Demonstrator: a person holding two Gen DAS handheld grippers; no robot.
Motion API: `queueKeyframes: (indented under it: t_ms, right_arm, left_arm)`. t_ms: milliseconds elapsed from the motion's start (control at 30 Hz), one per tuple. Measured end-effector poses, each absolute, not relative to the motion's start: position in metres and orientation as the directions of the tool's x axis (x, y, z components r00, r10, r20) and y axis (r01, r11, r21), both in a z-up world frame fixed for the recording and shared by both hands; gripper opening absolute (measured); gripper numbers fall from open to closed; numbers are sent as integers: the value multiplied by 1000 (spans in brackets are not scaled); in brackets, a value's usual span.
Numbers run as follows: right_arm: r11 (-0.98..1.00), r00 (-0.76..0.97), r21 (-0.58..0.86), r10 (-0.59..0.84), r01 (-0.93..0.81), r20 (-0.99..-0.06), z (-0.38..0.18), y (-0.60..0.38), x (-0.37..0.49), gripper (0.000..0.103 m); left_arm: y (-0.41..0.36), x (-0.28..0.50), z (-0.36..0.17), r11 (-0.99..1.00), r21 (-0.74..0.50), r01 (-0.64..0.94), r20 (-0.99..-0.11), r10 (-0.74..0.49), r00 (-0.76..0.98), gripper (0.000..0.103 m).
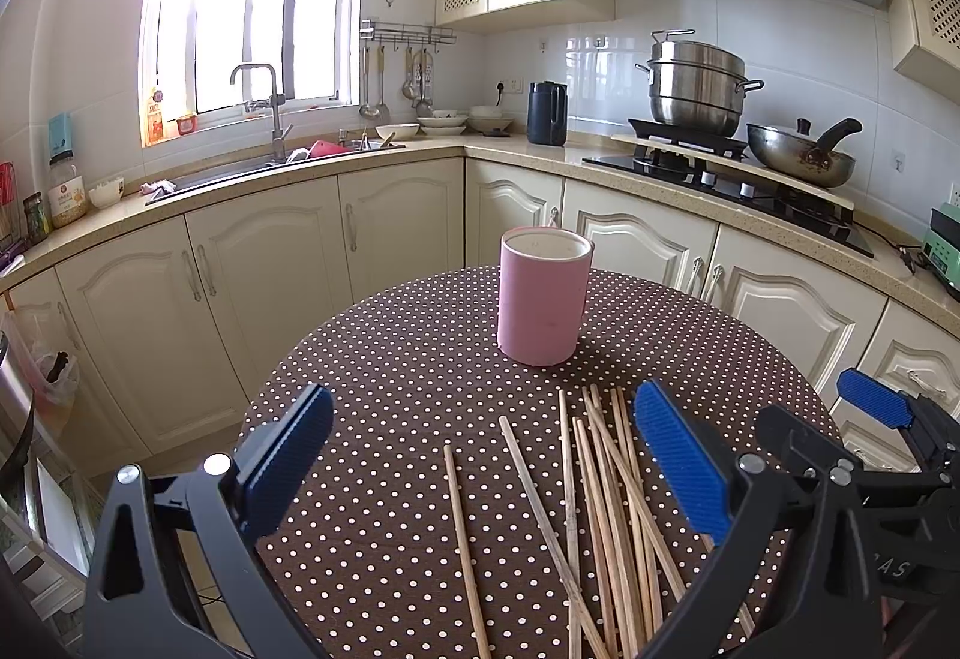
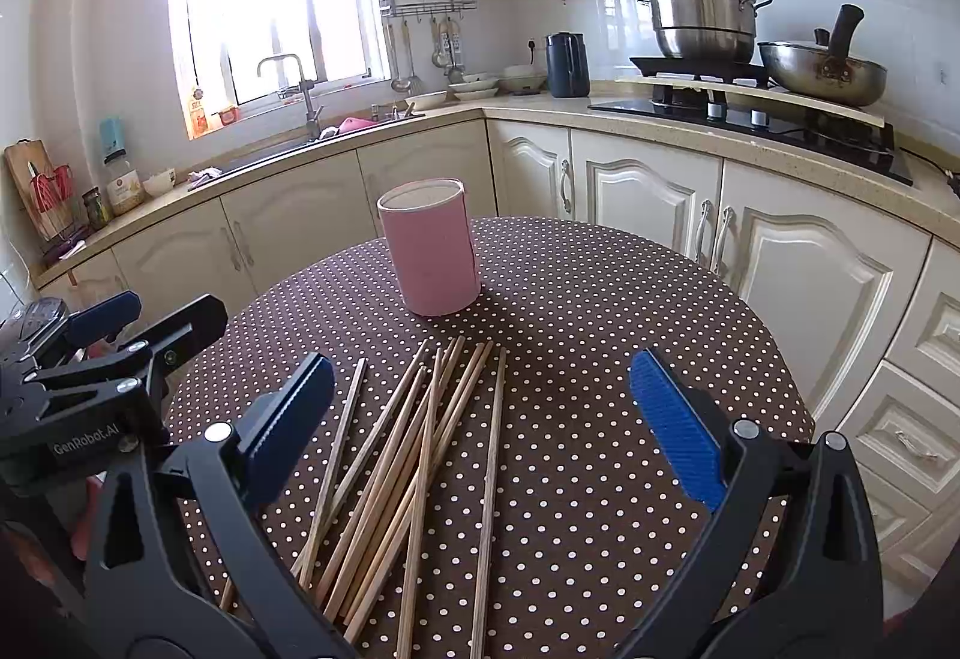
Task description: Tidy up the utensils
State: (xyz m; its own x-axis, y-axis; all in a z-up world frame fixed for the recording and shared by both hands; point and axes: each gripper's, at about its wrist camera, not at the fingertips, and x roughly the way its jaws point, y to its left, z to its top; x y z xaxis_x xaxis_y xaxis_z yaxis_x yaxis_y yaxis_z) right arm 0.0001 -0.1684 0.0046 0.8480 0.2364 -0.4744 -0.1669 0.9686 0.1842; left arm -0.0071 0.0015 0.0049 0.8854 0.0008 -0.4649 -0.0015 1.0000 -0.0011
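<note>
Ahead of your left gripper, at twelve o'clock, the pink holder stands upright on the dotted tablecloth. Your jaws are spread wide and grip nothing. Loose wooden chopsticks lie between the pads, mostly toward five o'clock. Your right gripper shows at three o'clock.

From your right gripper, jaws likewise wide and empty, the chopsticks fan out toward seven o'clock, the holder near eleven, your left gripper at nine.

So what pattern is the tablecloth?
Brown tablecloth with white polka dots, clearest in the right wrist view.
</note>
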Motion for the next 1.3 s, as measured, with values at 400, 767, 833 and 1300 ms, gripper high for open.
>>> queueKeyframes:
  t_ms: [400, 767, 833, 1300]
  right_arm:
    - [968, 847, 186, 238, -168, -475, 5, -169, 0, 97]
    - [968, 845, 188, 239, -168, -478, 4, -169, 0, 97]
    - [968, 843, 190, 239, -166, -482, 2, -169, 0, 97]
    - [969, 781, 208, 233, -135, -580, -22, -165, 18, 97]
  left_arm:
    - [1, -6, 6, 1000, -3, 0, -467, -1, 884, 98]
    - [-2, -7, 5, 1000, -4, 1, -470, -3, 883, 98]
    - [-3, -6, 4, 1000, -6, 1, -475, -4, 880, 98]
    - [3, 14, -22, 999, -30, -19, -576, -2, 817, 98]
